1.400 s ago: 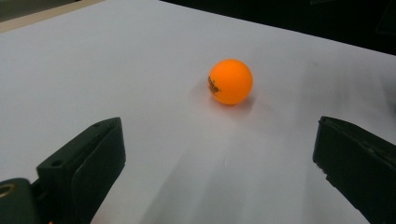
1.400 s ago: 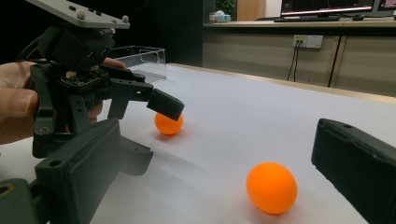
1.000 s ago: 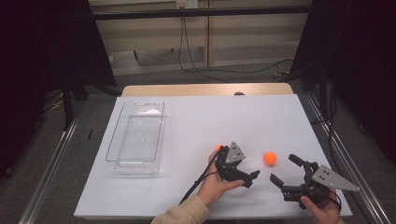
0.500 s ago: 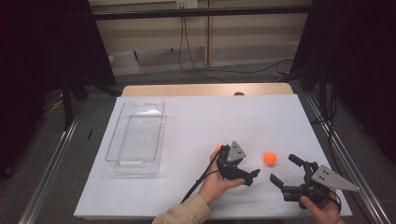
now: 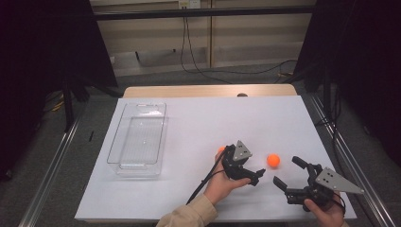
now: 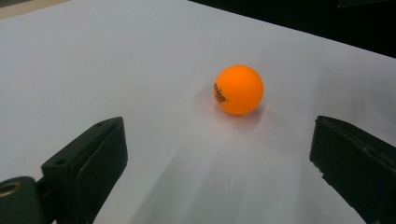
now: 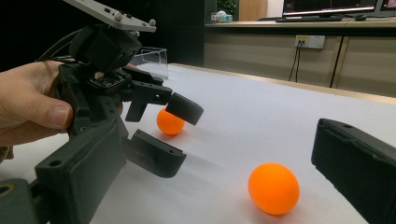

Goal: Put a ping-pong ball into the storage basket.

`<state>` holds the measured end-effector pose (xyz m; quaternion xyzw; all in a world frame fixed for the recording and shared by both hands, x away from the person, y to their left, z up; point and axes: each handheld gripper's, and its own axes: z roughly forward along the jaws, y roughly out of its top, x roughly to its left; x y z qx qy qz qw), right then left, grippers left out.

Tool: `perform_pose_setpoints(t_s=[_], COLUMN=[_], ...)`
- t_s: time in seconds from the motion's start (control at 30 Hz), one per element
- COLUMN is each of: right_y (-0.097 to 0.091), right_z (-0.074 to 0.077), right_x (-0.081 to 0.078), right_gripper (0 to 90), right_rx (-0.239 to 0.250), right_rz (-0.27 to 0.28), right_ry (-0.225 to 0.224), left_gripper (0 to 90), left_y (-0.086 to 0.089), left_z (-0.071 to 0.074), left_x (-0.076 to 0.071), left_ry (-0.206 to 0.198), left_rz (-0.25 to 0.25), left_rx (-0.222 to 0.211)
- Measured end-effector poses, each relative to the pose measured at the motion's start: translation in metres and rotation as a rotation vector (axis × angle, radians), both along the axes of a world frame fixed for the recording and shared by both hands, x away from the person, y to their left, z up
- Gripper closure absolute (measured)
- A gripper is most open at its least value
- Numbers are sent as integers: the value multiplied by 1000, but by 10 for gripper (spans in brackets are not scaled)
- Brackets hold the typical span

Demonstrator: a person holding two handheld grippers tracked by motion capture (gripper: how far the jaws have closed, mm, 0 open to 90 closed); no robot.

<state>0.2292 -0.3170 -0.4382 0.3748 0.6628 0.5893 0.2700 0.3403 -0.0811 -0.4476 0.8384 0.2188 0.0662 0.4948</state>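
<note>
Two orange balls lie on the white table (image 5: pixel 189 123). The nearer orange ball (image 5: pixel 273 161) rests between both grippers; it is the ball (image 6: pixel 239 89) just ahead of my left gripper (image 6: pixel 224 158), whose jaws stand wide apart and empty. My left gripper (image 5: pixel 253 171) is held in a hand and points right toward this ball. The second ball (image 5: pixel 220 150) peeks out behind it. My right gripper (image 5: pixel 286 171) is open near the front right edge, with the nearer ball (image 7: pixel 273 188) between its spread jaws, untouched. The left gripper (image 7: pixel 170 130) and the second ball (image 7: pixel 169 121) lie beyond.
A clear plastic container (image 5: pixel 137 142) stands empty on the left of the table, seen also as the container (image 7: pixel 152 58) behind the left hand. Metal rails run along both table sides. Cables hang at the back wall.
</note>
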Motion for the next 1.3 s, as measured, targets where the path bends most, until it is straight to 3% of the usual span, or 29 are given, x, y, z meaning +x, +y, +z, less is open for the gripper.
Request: perform_pose_setpoints(t_s=[1.3], right_y=[1], right_z=[0], right_x=[1], right_gripper=[19], right_rx=[3], right_rz=[6], right_ry=[3], left_gripper=[44], left_y=[-20], left_z=[2], left_x=[9], left_ry=[11], left_rz=[3], left_rx=[23])
